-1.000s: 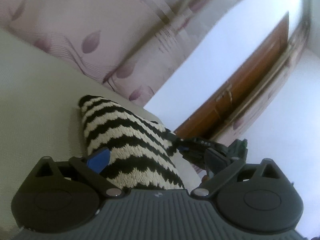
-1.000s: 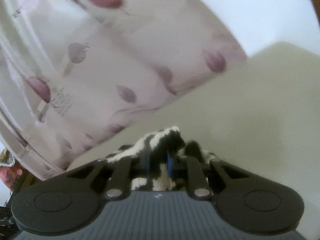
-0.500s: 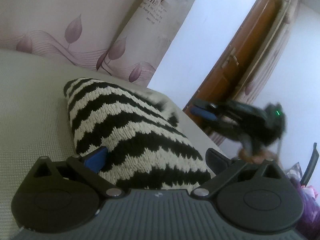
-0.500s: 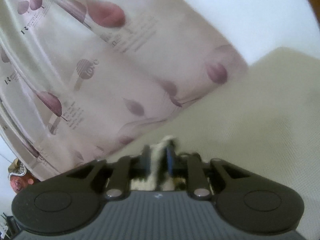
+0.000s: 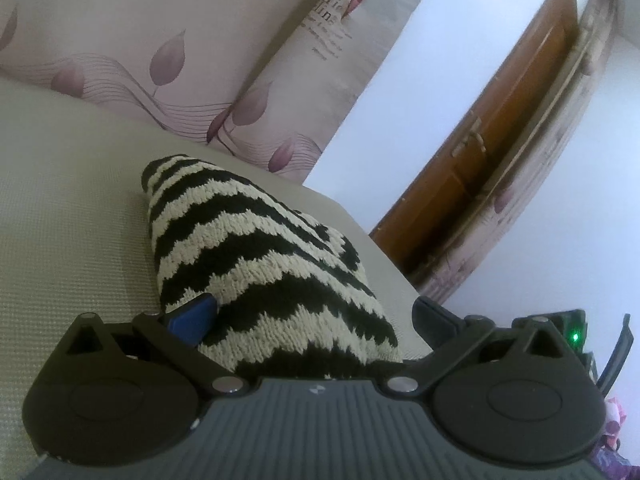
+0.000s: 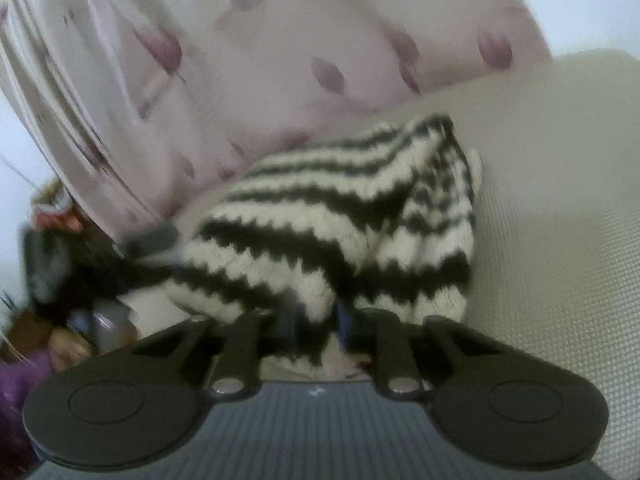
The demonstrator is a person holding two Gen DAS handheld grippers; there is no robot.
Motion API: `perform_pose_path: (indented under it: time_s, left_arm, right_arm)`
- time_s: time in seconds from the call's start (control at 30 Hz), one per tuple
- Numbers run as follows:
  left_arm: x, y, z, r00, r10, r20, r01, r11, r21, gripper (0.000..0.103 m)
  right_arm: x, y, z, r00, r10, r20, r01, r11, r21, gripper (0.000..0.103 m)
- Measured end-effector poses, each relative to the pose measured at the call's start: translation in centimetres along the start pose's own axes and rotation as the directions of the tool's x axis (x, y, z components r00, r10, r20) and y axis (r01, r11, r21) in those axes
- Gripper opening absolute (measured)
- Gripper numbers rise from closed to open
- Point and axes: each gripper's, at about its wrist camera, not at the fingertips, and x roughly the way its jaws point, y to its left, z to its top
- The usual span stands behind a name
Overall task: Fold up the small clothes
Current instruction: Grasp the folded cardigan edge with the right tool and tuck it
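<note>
A black-and-cream zigzag knit garment lies bunched on a beige textured surface. My left gripper stands open and wide around its near end. The blue left pad touches the knit, and the right finger is clear of it. In the blurred right wrist view the same garment fills the middle. My right gripper has its narrow jaws closing, pinching a fold of the knit between the pads. That gripper's body with a green light shows at the left view's right edge.
A pale curtain with purple leaf print hangs just behind the surface. A brown wooden door and white wall stand to the right. Blurred clutter lies off the surface's left edge in the right wrist view.
The right gripper swung round and came lower, so the garment now fills its view. In the left view it dropped from mid-air to the right edge. The left gripper barely moved.
</note>
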Motion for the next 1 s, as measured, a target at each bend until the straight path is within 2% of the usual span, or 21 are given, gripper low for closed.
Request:
perform_pose_path:
  time_s: [0.07,0.13,0.23,0.27,0.37,0.43,0.53,0.63,0.67,0.73,0.8,0.87,0.97,1.0]
  left_arm:
    - [-0.1,-0.2,0.2,1.0,0.008,-0.007,-0.008,1.0,0.004,0.102]
    - [-0.3,-0.5,0.2,1.0,0.003,-0.008,-0.003,1.0,0.006,0.102]
    - [0.0,-1.1,0.1,1.0,-0.007,-0.018,0.007,1.0,0.014,0.102]
    - [0.1,-1.3,0.0,1.0,-0.006,-0.026,0.006,1.0,0.022,0.102]
    - [0.4,-1.8,-0.5,0.999,0.028,-0.029,-0.026,0.997,0.07,0.102]
    - [0.2,-2.0,-0.7,0.999,0.033,-0.022,-0.031,0.996,0.085,0.102]
    - [0.2,-2.2,-0.8,0.999,0.042,-0.032,-0.038,0.993,0.109,0.102]
    - [0.7,-2.8,-0.7,0.997,0.058,-0.047,-0.05,0.986,0.16,0.101]
    - [0.6,-2.9,-0.9,0.997,0.058,-0.048,-0.049,0.985,0.164,0.101]
    - [0.6,-2.9,-1.0,0.997,0.057,-0.044,-0.049,0.986,0.16,0.101]
    - [0.6,-2.8,-1.2,0.998,0.056,-0.041,-0.049,0.987,0.151,0.101]
    - [0.6,-2.9,-1.2,0.997,0.062,-0.04,-0.055,0.986,0.155,0.101]
    - [0.6,-3.1,-1.2,0.996,0.077,-0.041,-0.069,0.982,0.173,0.102]
    - [0.5,-3.2,-1.2,0.996,0.083,-0.041,-0.075,0.981,0.176,0.102]
  right_arm:
    - [-1.4,0.3,0.7,0.999,-0.044,0.032,0.045,0.998,-0.033,0.014]
    - [-3.9,1.0,1.6,0.992,-0.077,0.103,0.086,0.993,-0.08,0.014]
    - [-7.0,1.6,2.7,0.985,-0.086,0.149,0.104,0.987,-0.118,0.012]
    - [-7.1,1.2,2.4,0.985,-0.103,0.139,0.119,0.986,-0.114,0.01]
    - [-5.0,-1.7,-0.2,0.98,-0.195,0.037,0.197,0.978,-0.061,0.009]
    - [-4.5,-3.4,-1.9,0.984,-0.178,0.028,0.178,0.984,0.003,0.009]
    - [-5.5,-3.8,-2.2,0.981,-0.169,0.092,0.165,0.985,0.046,0.009]
    - [-7.6,-2.7,-0.5,0.964,-0.176,0.201,0.168,0.984,0.056,0.012]
    - [-8.3,-1.9,0.4,0.958,-0.155,0.243,0.152,0.988,0.033,0.012]
    - [-8.6,0.0,2.3,0.955,-0.112,0.274,0.124,0.992,-0.028,0.012]
    - [-7.4,1.8,3.9,0.962,-0.052,0.268,0.079,0.993,-0.093,0.012]
    - [-4.8,3.2,5.2,0.976,-0.034,0.217,0.07,0.984,-0.163,0.012]
    - [-0.4,3.7,5.5,0.986,-0.096,0.136,0.13,0.954,-0.27,0.012]
    - [0.9,3.4,5.0,0.982,-0.159,0.106,0.184,0.936,-0.301,0.011]
